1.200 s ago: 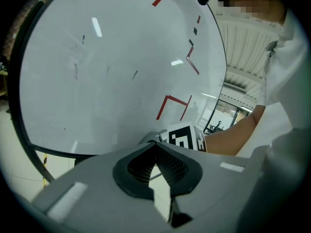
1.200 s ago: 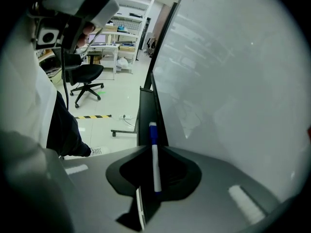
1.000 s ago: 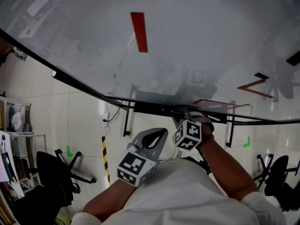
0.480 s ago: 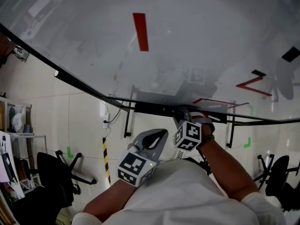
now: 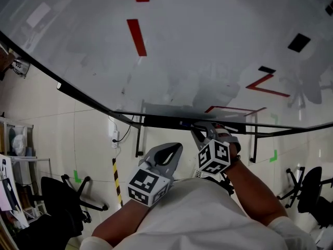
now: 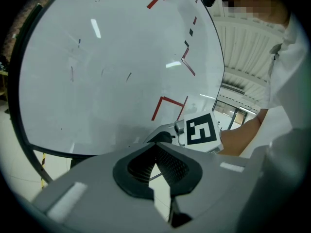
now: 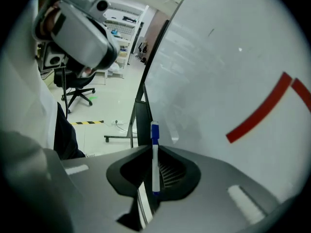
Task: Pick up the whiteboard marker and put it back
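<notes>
Whiteboard marker [image 7: 155,165], white barrel with blue cap [image 7: 154,131], stands upright in the centre of the right gripper view. It is pinched between the dark pads of the right tongs [image 7: 154,150], with the cap end poking out past the tips. The jaws are drawn in narrow onto the barrel. Whiteboard [image 7: 228,67] fills the right half of that view, with one red stroke [image 7: 260,111] at the right edge. Black board frame [image 7: 141,115] rises just behind the marker. Office chair [image 7: 77,89] and yellow-black floor tape [image 7: 88,123] sit at left.

Left tongs [image 6: 156,147] are at lower centre of the left gripper view. The pads meet at the tips with nothing between them, only a thin slit lower down. Beyond them, right of centre, is the marker cube [image 6: 201,130] of the right tongs, close under the board's lower edge.

Head view: the whiteboard slopes across the whole upper frame. Red bars [image 5: 137,37] sit at upper centre-left and a red angle mark [image 5: 263,85] at right. Black bottom rail [image 5: 156,120] crosses mid-frame. Right tongs are at lower centre, tips up at the rail. Cannot tell whether the marker touches the rail; it is too small here. Left tongs are just beside, at lower left of the right pair, apart from the rail. Pale tiled floor [image 5: 52,134] shows at left.
</notes>
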Tool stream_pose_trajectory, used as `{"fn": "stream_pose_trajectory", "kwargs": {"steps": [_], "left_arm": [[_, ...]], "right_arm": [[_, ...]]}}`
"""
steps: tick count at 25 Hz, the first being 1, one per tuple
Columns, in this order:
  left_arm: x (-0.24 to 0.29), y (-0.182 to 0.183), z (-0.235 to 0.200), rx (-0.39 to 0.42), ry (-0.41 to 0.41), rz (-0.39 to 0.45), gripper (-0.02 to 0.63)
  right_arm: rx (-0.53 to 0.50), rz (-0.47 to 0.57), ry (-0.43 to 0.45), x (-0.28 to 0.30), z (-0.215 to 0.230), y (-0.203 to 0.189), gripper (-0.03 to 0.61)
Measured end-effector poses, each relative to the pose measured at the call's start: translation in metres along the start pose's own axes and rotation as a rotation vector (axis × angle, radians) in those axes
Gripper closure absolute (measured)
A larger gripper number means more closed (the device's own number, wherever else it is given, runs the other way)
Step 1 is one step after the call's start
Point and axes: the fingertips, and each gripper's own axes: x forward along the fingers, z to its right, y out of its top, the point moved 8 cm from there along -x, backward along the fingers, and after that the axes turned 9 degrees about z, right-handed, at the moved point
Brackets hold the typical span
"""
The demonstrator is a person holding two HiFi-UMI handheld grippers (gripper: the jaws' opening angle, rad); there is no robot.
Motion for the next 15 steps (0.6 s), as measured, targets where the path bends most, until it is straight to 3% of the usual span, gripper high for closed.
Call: {"fn": "stream_pose_trajectory", "kwargs": {"steps": [7, 15], "left_arm": [[0.011, -0.002, 0.018, 0.025, -0.04, -0.011, 0.597], [0.026, 0.0, 0.033, 0.047, -0.057, -0.003, 0.597]], "right_arm": [[0.174, 0.07, -0.058, -0.047, 0.003, -0.007, 0.54], [0.68, 0.336, -0.048, -0.102, 0.014, -0.023, 0.54]]}}
